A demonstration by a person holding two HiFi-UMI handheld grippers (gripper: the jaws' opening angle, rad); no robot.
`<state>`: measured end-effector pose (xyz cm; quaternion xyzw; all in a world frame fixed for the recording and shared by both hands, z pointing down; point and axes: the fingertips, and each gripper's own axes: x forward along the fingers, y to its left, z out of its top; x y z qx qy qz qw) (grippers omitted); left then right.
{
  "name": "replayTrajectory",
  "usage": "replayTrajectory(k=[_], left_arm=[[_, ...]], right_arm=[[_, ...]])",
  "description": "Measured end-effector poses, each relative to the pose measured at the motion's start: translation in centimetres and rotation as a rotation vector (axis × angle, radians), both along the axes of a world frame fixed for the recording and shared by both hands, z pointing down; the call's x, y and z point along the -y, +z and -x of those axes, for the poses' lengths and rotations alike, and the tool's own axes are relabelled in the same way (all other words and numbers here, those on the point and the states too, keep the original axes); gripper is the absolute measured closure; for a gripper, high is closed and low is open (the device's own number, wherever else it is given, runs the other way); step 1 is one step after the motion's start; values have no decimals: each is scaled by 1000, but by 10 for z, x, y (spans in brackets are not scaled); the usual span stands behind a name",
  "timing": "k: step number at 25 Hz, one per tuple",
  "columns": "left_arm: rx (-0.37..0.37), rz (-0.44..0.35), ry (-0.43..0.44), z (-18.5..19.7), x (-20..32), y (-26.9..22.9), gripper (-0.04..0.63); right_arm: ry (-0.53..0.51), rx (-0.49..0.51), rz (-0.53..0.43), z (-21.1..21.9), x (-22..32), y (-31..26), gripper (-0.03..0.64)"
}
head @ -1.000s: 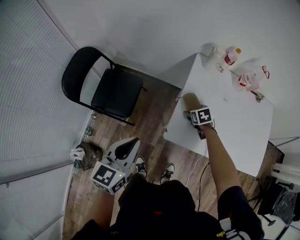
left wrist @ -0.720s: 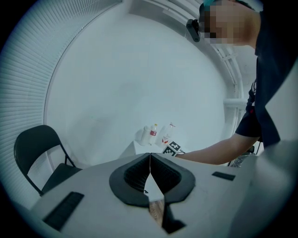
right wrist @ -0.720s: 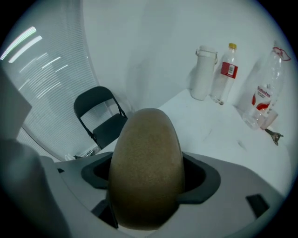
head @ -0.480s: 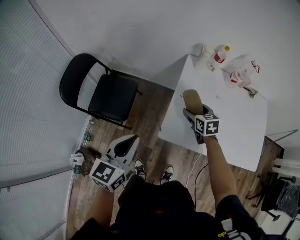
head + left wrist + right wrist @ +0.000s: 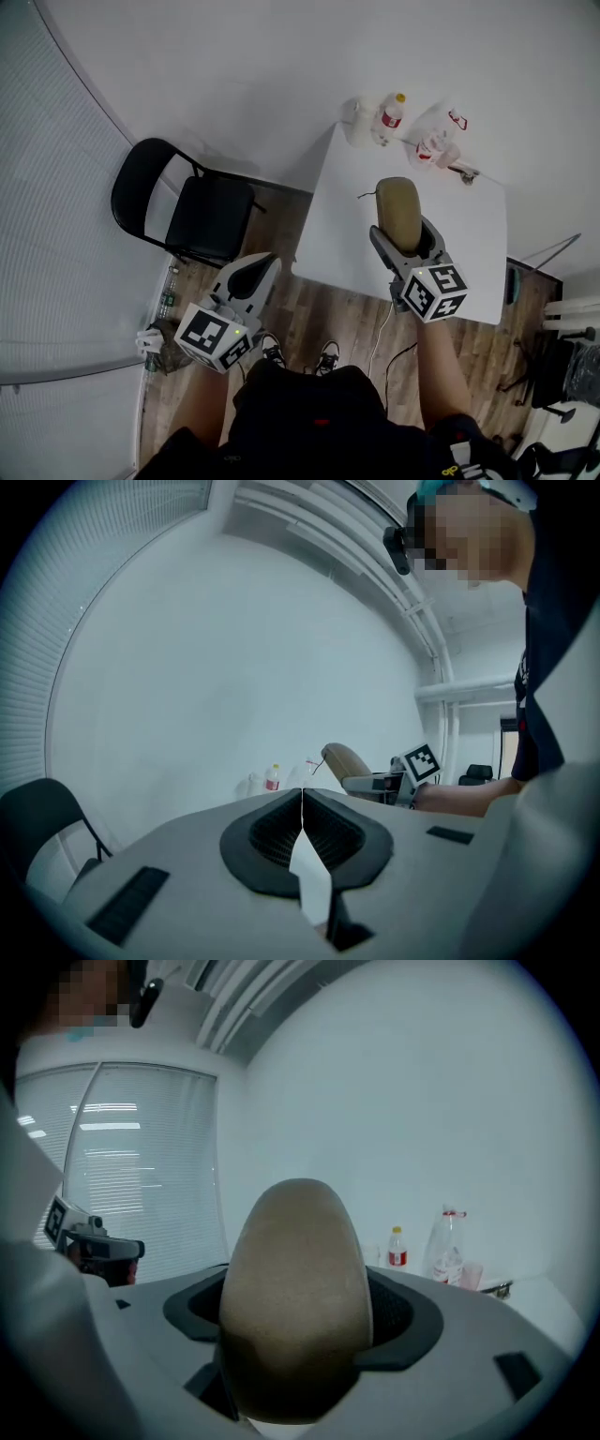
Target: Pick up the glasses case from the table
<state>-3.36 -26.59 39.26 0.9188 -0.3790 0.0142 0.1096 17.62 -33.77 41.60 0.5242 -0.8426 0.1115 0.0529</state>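
Note:
The tan oval glasses case (image 5: 398,214) is clamped between the jaws of my right gripper (image 5: 403,234), lifted above the white table (image 5: 347,234). In the right gripper view the glasses case (image 5: 295,1297) fills the middle, standing up out of the right gripper (image 5: 300,1335). My left gripper (image 5: 251,281) hangs low over the wooden floor, left of the table, its jaws pressed together with nothing in them. The left gripper view shows the left gripper (image 5: 302,803) shut, with the glasses case (image 5: 345,761) beyond.
Plastic bottles (image 5: 389,114) and a crumpled clear bag (image 5: 436,136) sit at the table's far edge. A black folding chair (image 5: 183,211) stands left of the table. A cable (image 5: 380,328) runs over the wooden floor. Small items (image 5: 155,339) lie by the wall.
My right gripper has risen off the table and drawn back toward me with the glasses case in it. The left gripper has stayed about where it was.

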Motion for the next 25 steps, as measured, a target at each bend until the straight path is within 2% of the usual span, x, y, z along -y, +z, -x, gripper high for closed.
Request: replayTrajectory(k=[6,12,21,25], left_arm=[[7,-69,40,-26,-14,-33,574],[6,-126,66,-35,-21,-66,574],[14,-161,81,-32,-20,-77,574],[23,-157,71,-30,-22,-81,574]], right_arm=[[71,13,-147,-35,-70,-69,211],[121,2,-258,-48,-118,-106,212],[148,-21,-295,-49,-126,-120,212],[137,-85,-309,-43,-125,-121,212]])
